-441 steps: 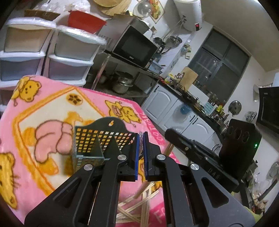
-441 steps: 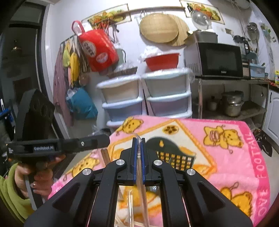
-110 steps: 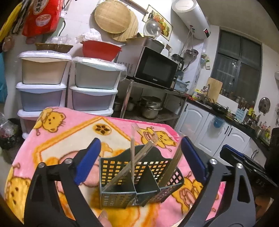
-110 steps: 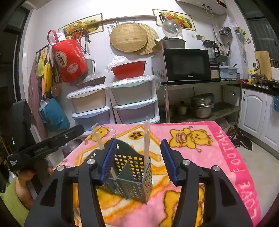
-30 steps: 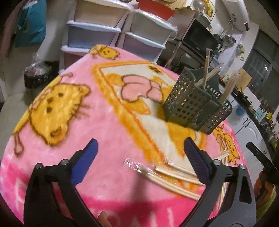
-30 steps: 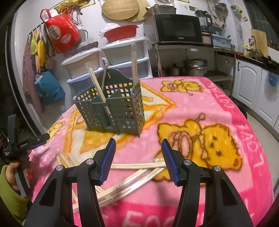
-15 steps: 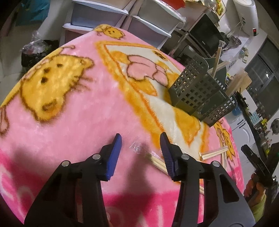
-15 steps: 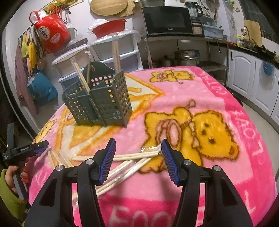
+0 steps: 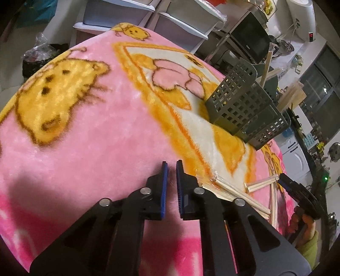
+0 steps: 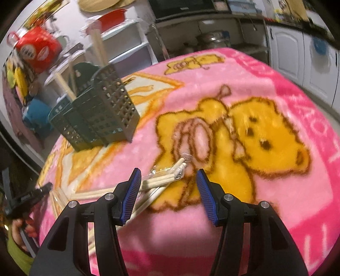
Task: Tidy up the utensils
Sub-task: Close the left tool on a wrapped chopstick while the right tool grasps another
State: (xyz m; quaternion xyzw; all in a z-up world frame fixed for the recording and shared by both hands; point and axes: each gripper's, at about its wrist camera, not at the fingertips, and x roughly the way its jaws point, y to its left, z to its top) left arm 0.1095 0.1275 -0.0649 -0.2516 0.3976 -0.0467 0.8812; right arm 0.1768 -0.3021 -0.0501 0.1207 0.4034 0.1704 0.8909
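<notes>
A dark green perforated utensil caddy (image 9: 240,110) stands on the pink cartoon blanket (image 9: 85,118) with wrapped chopsticks upright in it; it also shows in the right wrist view (image 10: 99,114). More plastic-wrapped chopsticks (image 9: 235,194) lie on the blanket just right of my left gripper (image 9: 171,167), whose jaws stand nearly shut with a thin gap and nothing between them. My right gripper (image 10: 169,176) is open and low over the ends of another pile of wrapped chopsticks (image 10: 163,177), which lie between its jaws.
Stacked plastic drawers (image 9: 148,19) and a microwave (image 9: 250,40) stand behind the table. White kitchen cabinets (image 10: 297,48) are off the right side. The other gripper and hand show at the left edge of the right wrist view (image 10: 23,203).
My left gripper has closed from wide open to nearly shut and ended up left of the wrapped chopsticks. My right gripper has dropped lower and closer over its chopstick pile.
</notes>
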